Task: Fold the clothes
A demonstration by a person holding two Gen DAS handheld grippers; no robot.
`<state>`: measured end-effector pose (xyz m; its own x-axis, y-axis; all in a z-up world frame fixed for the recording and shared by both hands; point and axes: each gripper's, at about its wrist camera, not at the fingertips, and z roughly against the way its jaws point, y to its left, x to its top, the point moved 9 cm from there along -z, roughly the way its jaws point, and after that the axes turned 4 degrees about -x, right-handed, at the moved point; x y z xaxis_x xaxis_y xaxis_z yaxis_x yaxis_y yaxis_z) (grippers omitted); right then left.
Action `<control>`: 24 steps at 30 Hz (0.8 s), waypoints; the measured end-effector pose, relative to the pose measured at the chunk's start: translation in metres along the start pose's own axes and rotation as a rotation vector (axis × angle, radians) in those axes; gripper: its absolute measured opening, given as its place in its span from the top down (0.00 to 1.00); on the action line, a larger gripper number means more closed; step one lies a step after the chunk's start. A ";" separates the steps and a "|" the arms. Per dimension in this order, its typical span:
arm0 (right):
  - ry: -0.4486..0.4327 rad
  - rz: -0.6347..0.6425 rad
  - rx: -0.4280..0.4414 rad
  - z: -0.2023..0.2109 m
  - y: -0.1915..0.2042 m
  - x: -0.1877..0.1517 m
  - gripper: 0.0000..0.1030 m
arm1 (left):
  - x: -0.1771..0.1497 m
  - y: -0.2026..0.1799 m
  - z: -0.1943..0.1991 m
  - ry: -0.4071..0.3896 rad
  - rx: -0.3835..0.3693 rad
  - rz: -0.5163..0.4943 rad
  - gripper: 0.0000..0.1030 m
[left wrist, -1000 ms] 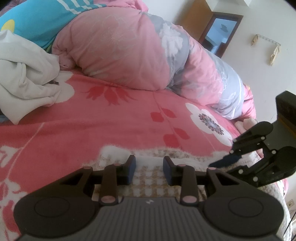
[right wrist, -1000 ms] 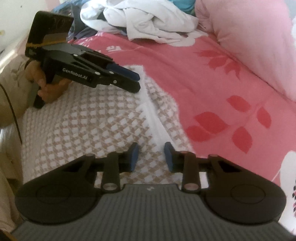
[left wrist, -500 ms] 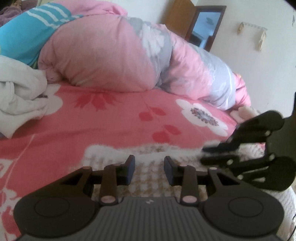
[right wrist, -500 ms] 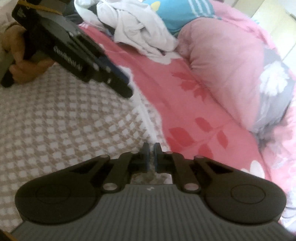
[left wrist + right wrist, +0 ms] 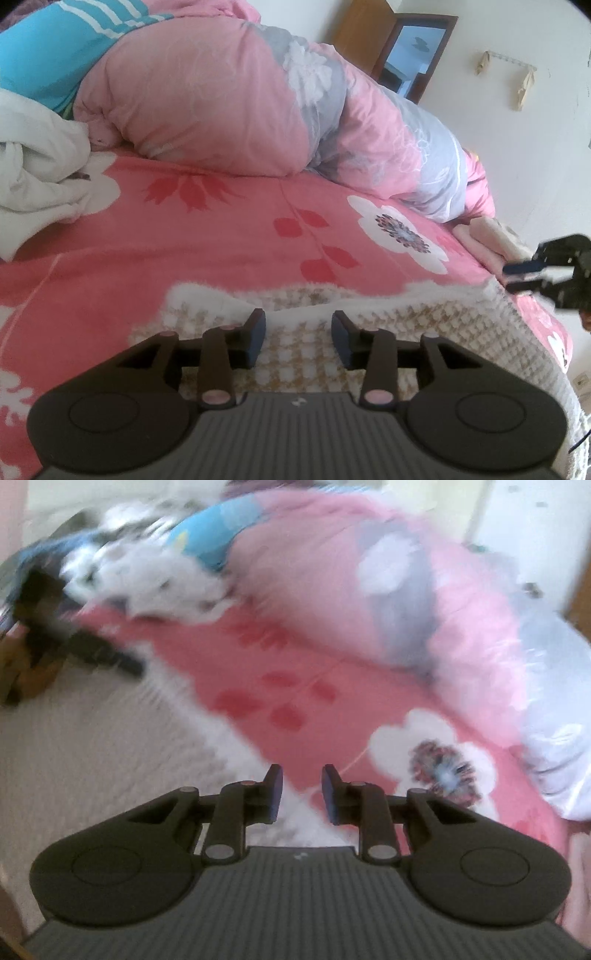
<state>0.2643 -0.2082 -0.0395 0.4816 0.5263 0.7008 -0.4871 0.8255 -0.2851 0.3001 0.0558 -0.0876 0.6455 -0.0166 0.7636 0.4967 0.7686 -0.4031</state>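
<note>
Both tongs [image 5: 298, 338] [image 5: 302, 794] just spread, gripping nothing; checked garment [image 5: 406, 325] lies flat, sideways.

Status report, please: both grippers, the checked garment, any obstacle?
Left gripper open over checked garment, jaws just widened. Right gripper open, jaws just reopened, nothing between. Garment flat on bed. White clothes pile apart.

Left tongs [image 5: 298, 334] have just been opening, nothing gripped; right tongs [image 5: 302, 794], blurred, seemingly parted and empty.
</note>
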 end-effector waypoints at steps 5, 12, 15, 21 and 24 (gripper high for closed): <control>0.072 0.201 0.094 -0.022 0.029 -0.016 0.79 | 0.000 0.001 -0.002 0.002 -0.014 0.009 0.59; 0.137 0.276 0.213 -0.051 0.038 -0.007 0.79 | -0.001 0.002 -0.003 0.007 -0.028 0.018 0.58; 0.185 0.258 0.276 -0.064 0.039 -0.010 0.78 | -0.001 0.002 -0.004 0.008 -0.031 0.020 0.58; 0.233 0.210 0.300 -0.070 0.039 -0.013 0.79 | -0.001 0.002 -0.003 0.006 -0.036 0.027 0.58; 0.227 0.248 0.225 -0.066 0.048 -0.015 0.93 | -0.001 0.002 -0.003 0.005 -0.034 0.024 0.58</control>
<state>0.2824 -0.1630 -0.1067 0.4659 0.7561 0.4596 -0.7441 0.6159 -0.2590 0.3024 0.0556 -0.0904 0.6602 -0.0021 0.7511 0.5009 0.7463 -0.4382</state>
